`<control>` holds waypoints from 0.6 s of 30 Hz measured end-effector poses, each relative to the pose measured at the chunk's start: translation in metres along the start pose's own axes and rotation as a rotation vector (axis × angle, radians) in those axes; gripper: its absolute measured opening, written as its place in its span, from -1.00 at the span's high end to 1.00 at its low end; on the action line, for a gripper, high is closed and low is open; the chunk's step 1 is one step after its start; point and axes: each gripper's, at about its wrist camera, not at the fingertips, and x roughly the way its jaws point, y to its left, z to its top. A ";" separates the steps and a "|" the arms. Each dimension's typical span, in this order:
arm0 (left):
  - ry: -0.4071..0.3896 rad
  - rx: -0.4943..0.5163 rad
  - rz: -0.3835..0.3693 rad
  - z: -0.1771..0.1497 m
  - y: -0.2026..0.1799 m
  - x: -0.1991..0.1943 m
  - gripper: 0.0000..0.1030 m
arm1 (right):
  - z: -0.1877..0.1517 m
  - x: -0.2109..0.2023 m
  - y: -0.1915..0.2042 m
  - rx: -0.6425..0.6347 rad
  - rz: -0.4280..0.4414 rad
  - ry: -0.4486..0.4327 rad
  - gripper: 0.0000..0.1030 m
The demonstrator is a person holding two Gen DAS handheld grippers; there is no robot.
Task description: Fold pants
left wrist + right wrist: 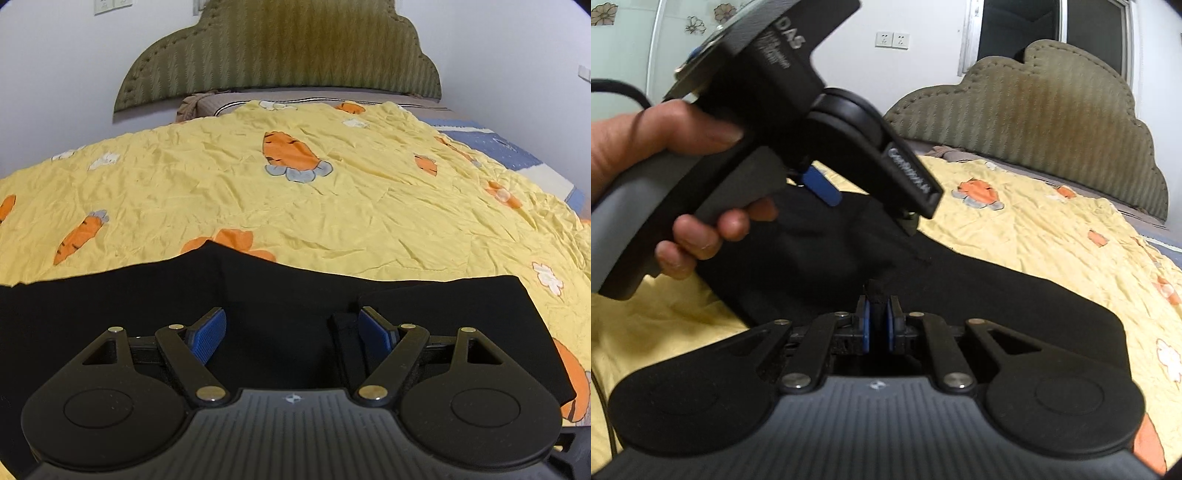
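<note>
Blue pads up close in the left wrist view: the left gripper [291, 328] stands wide open, jaws spread well apart over the black pants [110, 302], nothing caught between them. It tilts downward at the cloth. The pants lie flat along the near edge of the yellow carrot-print quilt [332, 206], with a folded flap beside the right pad. Beyond the quilt rises a green padded headboard [280, 55] against a white wall, and a blue-and-white sheet [506, 147] peeks out at the far right.

Over to the right wrist view — the right gripper [878, 325] is clamped tight, its blue pads [866, 325] pinching a small ridge of the black pants [997, 295], which bunches up just above the fingertips. This view alone shows the person's left hand [665, 177] — wrapped around the grey handle of the other gripper, thumb on top, fingers curled underneath, the tool angled down toward the fabric. One of its blue pads hangs just over the cloth. Two wall sockets [892, 39] and a dark window [1052, 29] sit behind the headboard.
</note>
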 end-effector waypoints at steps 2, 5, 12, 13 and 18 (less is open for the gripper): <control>-0.003 0.022 -0.008 0.003 -0.007 0.001 -0.53 | -0.003 -0.002 0.002 -0.004 0.013 0.019 0.79; -0.019 0.066 -0.030 0.007 -0.018 0.000 -0.53 | -0.006 -0.004 0.003 0.005 0.047 0.068 0.65; -0.038 0.192 -0.101 0.010 -0.061 0.009 -0.53 | -0.002 -0.049 -0.057 0.101 -0.148 0.003 0.65; -0.037 0.211 -0.098 0.009 -0.067 0.012 -0.53 | -0.002 -0.045 -0.069 0.093 -0.212 0.026 0.65; 0.008 0.313 -0.077 -0.003 -0.085 0.030 -0.53 | -0.010 -0.016 -0.119 0.111 -0.303 0.122 0.65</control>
